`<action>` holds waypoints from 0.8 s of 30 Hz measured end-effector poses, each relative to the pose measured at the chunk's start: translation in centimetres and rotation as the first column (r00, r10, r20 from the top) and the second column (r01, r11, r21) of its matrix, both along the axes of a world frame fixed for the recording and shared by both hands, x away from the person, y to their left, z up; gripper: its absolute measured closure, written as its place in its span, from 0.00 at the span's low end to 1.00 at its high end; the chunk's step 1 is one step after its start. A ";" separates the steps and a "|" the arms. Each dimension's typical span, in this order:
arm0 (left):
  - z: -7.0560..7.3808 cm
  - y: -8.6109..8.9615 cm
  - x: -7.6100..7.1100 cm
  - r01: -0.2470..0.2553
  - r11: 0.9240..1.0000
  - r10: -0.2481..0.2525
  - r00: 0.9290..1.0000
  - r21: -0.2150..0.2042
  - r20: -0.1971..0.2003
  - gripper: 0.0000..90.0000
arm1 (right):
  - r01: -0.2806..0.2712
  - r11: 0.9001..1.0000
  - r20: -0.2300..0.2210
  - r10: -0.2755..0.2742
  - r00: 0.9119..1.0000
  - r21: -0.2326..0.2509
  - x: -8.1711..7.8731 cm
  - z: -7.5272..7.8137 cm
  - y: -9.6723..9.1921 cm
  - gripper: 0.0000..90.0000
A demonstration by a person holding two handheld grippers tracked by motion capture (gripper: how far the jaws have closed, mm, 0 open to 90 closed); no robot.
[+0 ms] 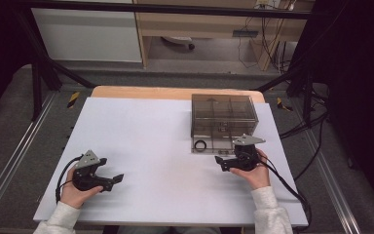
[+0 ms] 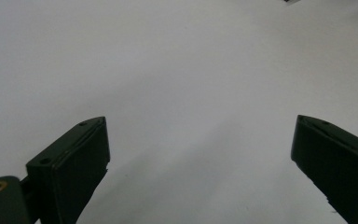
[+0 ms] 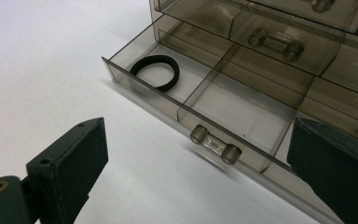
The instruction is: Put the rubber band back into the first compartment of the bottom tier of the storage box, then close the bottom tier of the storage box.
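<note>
Smoky plastic drawer (image 3: 223, 100) pulled out, black ring (image 3: 154, 71) inside. Right gripper (image 3: 198, 154) wide open, empty, near handle (image 3: 215, 144). Left gripper (image 2: 200, 154) wide open, empty. Risk: off-centre push skews drawer, shifts light cabinet (image 1: 223, 113).

Both hands rest low, left gripper (image 1: 118, 178) and right gripper (image 1: 218, 161) with jaws spread wide.

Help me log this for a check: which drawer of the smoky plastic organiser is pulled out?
The bottom drawer, slid out toward the right gripper, holding a black ring; those above sit closed.

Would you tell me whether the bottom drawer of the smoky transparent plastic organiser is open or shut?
Open: the bottom drawer juts out of the organiser, exposing a black elastic ring inside.
</note>
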State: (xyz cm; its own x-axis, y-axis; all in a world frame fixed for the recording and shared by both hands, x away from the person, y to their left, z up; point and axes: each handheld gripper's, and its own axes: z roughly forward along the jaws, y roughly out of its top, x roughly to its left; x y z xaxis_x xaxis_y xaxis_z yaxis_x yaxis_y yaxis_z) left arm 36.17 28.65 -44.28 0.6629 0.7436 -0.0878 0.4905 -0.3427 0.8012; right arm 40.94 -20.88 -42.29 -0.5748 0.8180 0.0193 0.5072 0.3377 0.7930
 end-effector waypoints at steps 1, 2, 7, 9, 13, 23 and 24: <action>0.0 0.0 0.0 0.000 1.000 0.000 1.000 0.001 0.000 0.05 | 0.002 1.000 0.001 -0.002 1.000 0.002 -0.1 0.0 -0.1 0.06; 0.0 0.0 0.0 0.000 1.000 0.000 1.000 0.001 -0.001 0.05 | -0.001 1.000 0.003 0.001 1.000 0.003 -0.1 -0.1 -0.2 0.06; 0.0 -0.1 0.0 0.001 1.000 -0.001 1.000 0.001 0.000 0.05 | 0.007 1.000 0.007 -0.008 1.000 0.021 -0.3 -0.2 -0.7 0.07; 0.0 -0.1 0.0 0.001 1.000 -0.001 1.000 0.001 0.000 0.05 | 0.007 1.000 0.008 -0.008 1.000 0.021 -0.3 -0.2 -0.8 0.07; 0.0 0.0 0.0 -0.001 1.000 0.001 1.000 0.002 0.000 0.05 | 0.006 1.000 0.011 -0.006 1.000 0.019 -0.4 -0.2 -0.9 0.08; 0.0 -0.1 0.0 0.001 1.000 -0.001 1.000 0.001 -0.001 0.05 | -0.006 1.000 0.020 0.006 1.000 0.004 -0.6 -0.4 -1.3 0.14; 0.0 -0.1 0.0 0.001 1.000 -0.001 1.000 0.001 -0.001 0.05 | -0.014 1.000 0.021 0.014 1.000 0.008 -0.6 -0.5 -1.5 0.17</action>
State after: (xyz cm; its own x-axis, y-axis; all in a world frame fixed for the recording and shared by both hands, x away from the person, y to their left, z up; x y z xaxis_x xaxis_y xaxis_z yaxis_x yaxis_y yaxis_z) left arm 36.19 28.52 -44.30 0.6633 0.7431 -0.0882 0.4914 -0.3438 0.8002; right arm 40.37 -22.34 -42.77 -0.5864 0.8099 0.0140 0.4860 0.3379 0.8060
